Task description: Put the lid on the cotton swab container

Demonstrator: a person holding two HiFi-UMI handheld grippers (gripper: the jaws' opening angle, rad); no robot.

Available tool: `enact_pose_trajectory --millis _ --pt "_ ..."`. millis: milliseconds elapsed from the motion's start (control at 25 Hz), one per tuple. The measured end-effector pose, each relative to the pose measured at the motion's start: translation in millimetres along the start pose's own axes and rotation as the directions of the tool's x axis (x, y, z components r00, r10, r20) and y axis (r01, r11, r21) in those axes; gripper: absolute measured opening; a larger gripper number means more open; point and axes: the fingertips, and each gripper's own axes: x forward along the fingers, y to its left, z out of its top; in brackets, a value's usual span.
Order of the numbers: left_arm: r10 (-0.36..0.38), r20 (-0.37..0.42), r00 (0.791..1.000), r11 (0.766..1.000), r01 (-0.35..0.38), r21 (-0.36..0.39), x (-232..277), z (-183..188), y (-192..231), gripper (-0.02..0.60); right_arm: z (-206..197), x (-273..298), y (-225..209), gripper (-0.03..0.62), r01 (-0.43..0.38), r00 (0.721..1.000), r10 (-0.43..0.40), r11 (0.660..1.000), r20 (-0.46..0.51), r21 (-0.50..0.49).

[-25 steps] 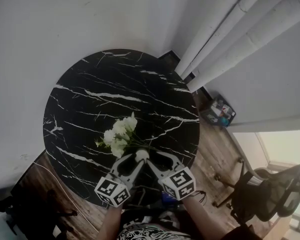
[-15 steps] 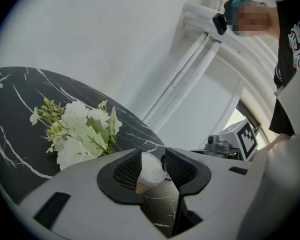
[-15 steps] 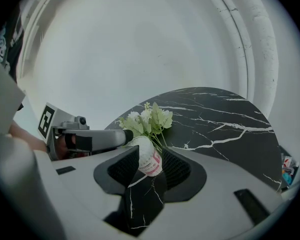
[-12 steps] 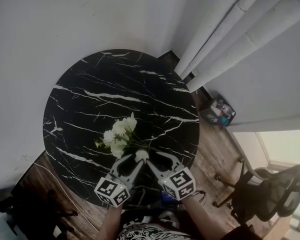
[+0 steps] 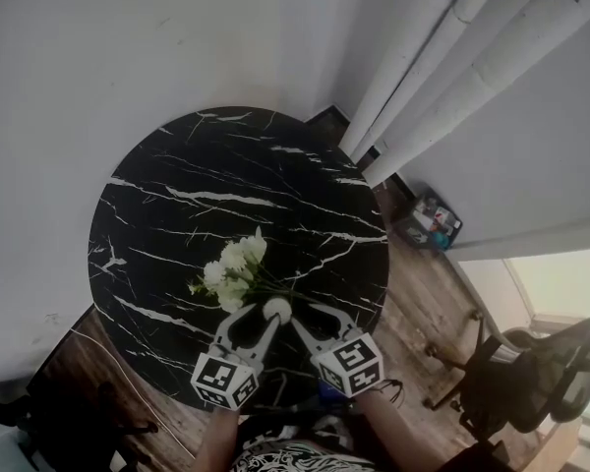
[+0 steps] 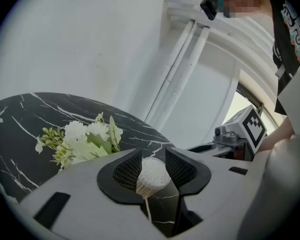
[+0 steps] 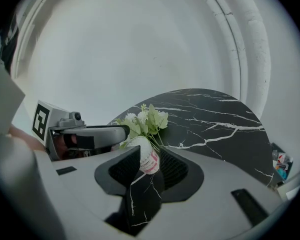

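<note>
Right tongs point(image 7: 149, 158) are clamped on the cotton swab container point(image 7: 150, 161), which sits tilted between the pads with its pink label showing. Left tongs point(image 6: 152, 170) stand wide but closed round the white ribbed lid point(image 6: 153, 177), seen end-on with a pad at each side. I see both tips meet nose to nose, lid at the container's far end; can't tell if it's seated. Both are over the near edge of the black marble table point(image 5: 177, 185), just beside the white flowers point(image 5: 234, 264).

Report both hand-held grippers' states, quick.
Left hand-held gripper: closed on the white lid.
Right hand-held gripper: closed on the cotton swab container.
</note>
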Motion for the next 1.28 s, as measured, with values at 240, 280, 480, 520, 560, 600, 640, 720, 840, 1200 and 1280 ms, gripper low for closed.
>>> enact_pose_trajectory --millis 240,280,480,520,560,600,640,720,840,1200,1280 --pt "0.014 0.037 0.999 0.999 -0.015 0.03 -5.9 14.9 -3.6 0.123 6.9 -12.7 1.5 0.104 0.02 0.999 -0.02 0.999 0.027 -0.028" --pt "0.019 0.041 0.999 0.999 -0.021 0.036 -7.7 16.7 -4.2 0.113 9.5 -15.4 2.2 0.103 0.026 0.999 -0.024 0.999 0.036 -0.033" --pt "0.054 0.044 0.998 0.996 -0.057 0.067 -14.9 23.3 -8.3 0.06 25.7 -33.9 1.9 0.044 0.071 0.993 -0.066 0.996 0.101 -0.052" --pt "0.056 0.042 0.998 0.995 -0.059 0.075 -16.4 23.7 -10.3 0.05 28.1 -38.1 2.0 0.036 0.08 0.991 -0.074 0.995 0.114 -0.053" --pt "0.058 0.04 0.998 0.995 -0.061 0.084 -18.1 23.8 -12.4 0.043 29.7 -42.2 2.5 0.031 0.088 0.989 -0.08 0.994 0.125 -0.057" --pt "0.061 0.038 0.997 0.994 -0.064 0.094 -20.0 23.8 -14.4 0.038 30.4 -46.4 3.6 0.027 0.095 0.987 -0.086 0.993 0.133 -0.064" --pt "0.066 0.035 0.997 0.992 -0.07 0.105 -22.0 23.7 -16.0 0.034 30.2 -50.6 4.7 0.025 0.102 0.986 -0.091 0.992 0.139 -0.072" --pt "0.085 0.029 0.996 0.989 -0.088 0.123 -25.3 23.9 -17.9 0.025 27.7 -59.0 5.7 0.023 0.118 0.983 -0.104 0.989 0.15 -0.089" --pt "0.098 0.039 0.994 0.986 -0.102 0.133 -28.3 29.5 -21.4 0.018 26.8 -71.2 4.9 0.023 0.155 0.975 -0.138 0.984 0.173 -0.092" --pt "0.054 0.087 0.995 0.975 -0.072 0.211 -50.3 46.0 -53.3 0.014 33.2 -115.9 20.3 0.023 0.244 0.942 -0.206 0.963 0.265 -0.118" --pt "0.049 0.093 0.994 0.972 -0.069 0.225 -55.3 47.9 -59.4 0.014 31.0 -125.7 21.9 0.023 0.262 0.935 -0.223 0.959 0.276 -0.111"
